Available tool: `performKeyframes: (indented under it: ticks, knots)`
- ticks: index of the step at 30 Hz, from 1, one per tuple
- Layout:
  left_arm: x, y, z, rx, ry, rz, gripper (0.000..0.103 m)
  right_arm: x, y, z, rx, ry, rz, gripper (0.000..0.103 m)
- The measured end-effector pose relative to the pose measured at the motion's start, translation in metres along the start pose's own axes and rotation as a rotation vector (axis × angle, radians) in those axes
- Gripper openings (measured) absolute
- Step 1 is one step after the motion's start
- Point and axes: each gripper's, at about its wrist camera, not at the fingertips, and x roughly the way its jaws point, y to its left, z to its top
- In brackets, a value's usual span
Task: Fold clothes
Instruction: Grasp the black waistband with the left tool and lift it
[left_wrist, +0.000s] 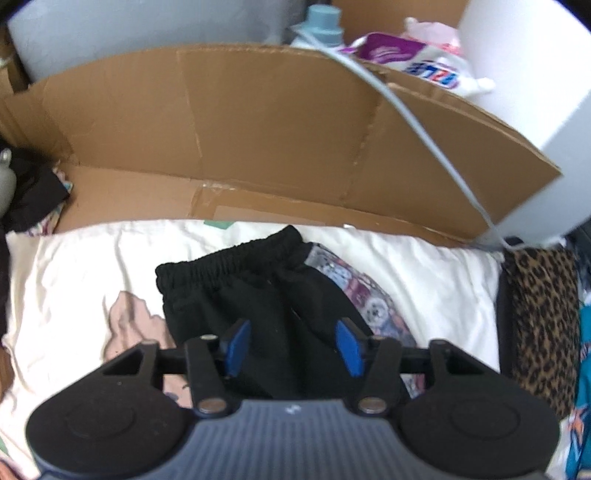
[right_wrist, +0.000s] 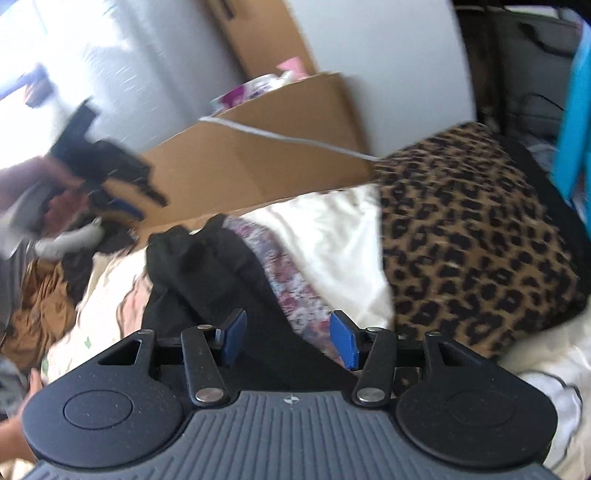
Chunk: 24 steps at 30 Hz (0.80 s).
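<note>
Left wrist view, left to right: dark clothing pile (left_wrist: 35, 192) sitting at the far left edge beside the flattened cardboard (left_wrist: 258, 122) that is standing along the back. White sheet (left_wrist: 74, 273) covering the bed, with a pink patch (left_wrist: 129, 325) lying on it just left of the black shorts (left_wrist: 258, 295). Shorts are lying mid-bed, elastic waistband pointing toward the cardboard, partly overlapping a floral printed cloth (left_wrist: 373, 306) on their right. Left gripper (left_wrist: 293, 345) is hovering over the lower part of the shorts, blue pads spread apart with nothing between them — not gripping. Grey cable (left_wrist: 424, 122) is running diagonally across the cardboard. Leopard-print fabric (left_wrist: 539, 314) is lying at the right edge.

Right wrist view, blurred: a hand (right_wrist: 33, 177) is holding the other gripper at far left, brown garment (right_wrist: 40, 310) bunched below it. Black shorts (right_wrist: 207, 266) are lying centre with the floral cloth (right_wrist: 295, 295) touching their right side. Right gripper (right_wrist: 290, 338) is hanging above the shorts' near end, pads wide apart, empty. Leopard-print fabric (right_wrist: 472, 236) is sitting on the right, over the white sheet (right_wrist: 332, 236).
</note>
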Motion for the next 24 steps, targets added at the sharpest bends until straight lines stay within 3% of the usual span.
performKeyframes:
  ticks: [7,10,17,21,24]
  knots:
    - [0.033,-0.009,0.011,-0.041,0.020,-0.025,0.041,0.022,0.008,-0.002,-0.041,0.024,0.024,0.044]
    - [0.050,-0.013,0.013,-0.073,0.056,0.029,0.026,0.030,0.007,-0.002,-0.035,0.027,0.027,0.044]
    - [0.083,-0.017,0.019,-0.160,0.117,0.030,0.026,0.050,-0.005,-0.003,-0.039,0.050,0.013,0.044]
    - [0.101,-0.016,0.015,-0.150,0.166,0.112,0.030,0.061,-0.008,-0.007,-0.051,0.064,0.017,0.044]
    - [0.112,-0.004,0.012,-0.181,0.200,0.125,0.031,0.069,-0.007,-0.014,-0.066,0.081,0.014,0.044]
